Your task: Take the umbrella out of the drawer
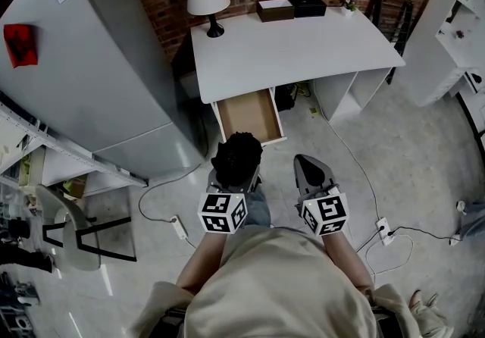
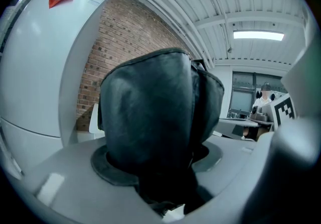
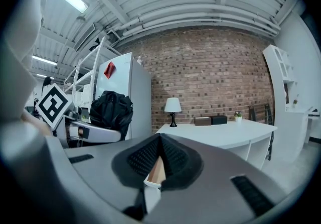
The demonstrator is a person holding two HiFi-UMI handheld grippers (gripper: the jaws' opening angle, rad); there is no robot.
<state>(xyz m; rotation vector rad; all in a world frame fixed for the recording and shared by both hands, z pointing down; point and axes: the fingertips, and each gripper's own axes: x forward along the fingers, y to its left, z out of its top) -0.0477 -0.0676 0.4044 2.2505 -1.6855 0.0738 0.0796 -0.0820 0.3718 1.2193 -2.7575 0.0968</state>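
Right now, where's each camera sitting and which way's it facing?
Head view: on the person's head, facing steeply down at open drawer and desk; torso, arms, left gripper, right gripper show.
Left gripper view: rides that gripper, looks along its jaws; the gripped umbrella fills it.
Right gripper view: rides that gripper, looks along shut jaws toward desk, lamp.
Shared: head and right gripper views both show umbrella, desk, lamp.

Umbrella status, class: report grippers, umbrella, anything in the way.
Left gripper shut on umbrella; right gripper shut, empty. Umbrella out, held in front of the open drawer. Nothing in the way.
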